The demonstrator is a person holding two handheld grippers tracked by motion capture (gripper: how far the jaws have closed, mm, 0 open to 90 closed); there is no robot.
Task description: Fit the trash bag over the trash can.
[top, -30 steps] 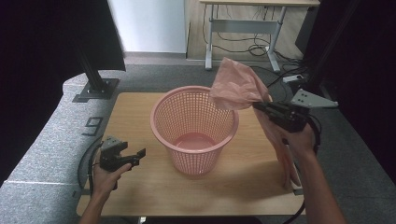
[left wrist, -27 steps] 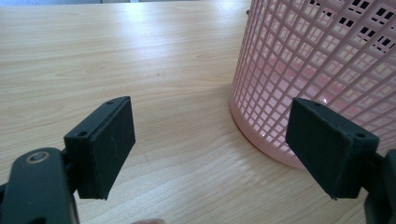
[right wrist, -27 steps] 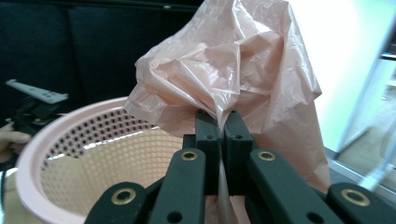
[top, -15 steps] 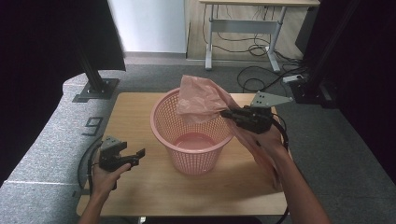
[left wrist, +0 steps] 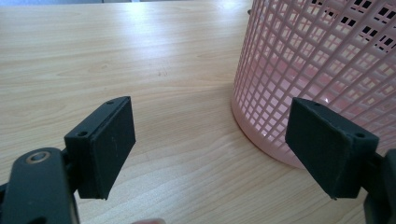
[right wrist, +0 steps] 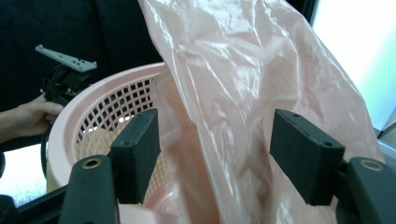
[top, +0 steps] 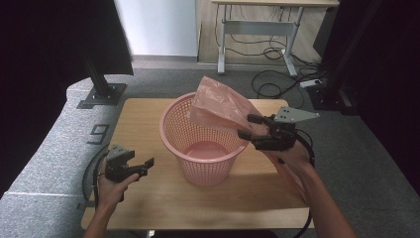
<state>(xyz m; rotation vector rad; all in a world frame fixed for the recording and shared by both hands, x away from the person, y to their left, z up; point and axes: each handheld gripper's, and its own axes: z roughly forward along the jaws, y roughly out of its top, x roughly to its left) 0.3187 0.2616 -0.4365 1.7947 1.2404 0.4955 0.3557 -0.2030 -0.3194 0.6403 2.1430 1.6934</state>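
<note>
Right claw (top: 249,126) at the right rim of the pink mesh basket (top: 204,148), jaws just opened wide; pink plastic bag (top: 218,104) between them, pads not pressing it. Bag draped over the basket's right rim, upper part standing above the opening, the rest trailing down outside past the right hand (top: 292,153) toward the table (top: 148,193) edge. In the right gripper view, bag film (right wrist: 243,93) between the two pads, basket rim (right wrist: 93,107) behind and left, partly screened by the film.

Left claw (top: 148,162) open, empty, low over the table at front left, well apart from the bag, pointing at the basket. In the left gripper view, basket wall (left wrist: 327,60) just beyond the right-hand pad, bare wood between the pads.

Around: black stand base (top: 101,94) beyond the table's far left corner, grey desk frame (top: 257,37) and floor cables (top: 277,74) behind. Grey padding with a "9" mark (top: 99,134) left of the table.
</note>
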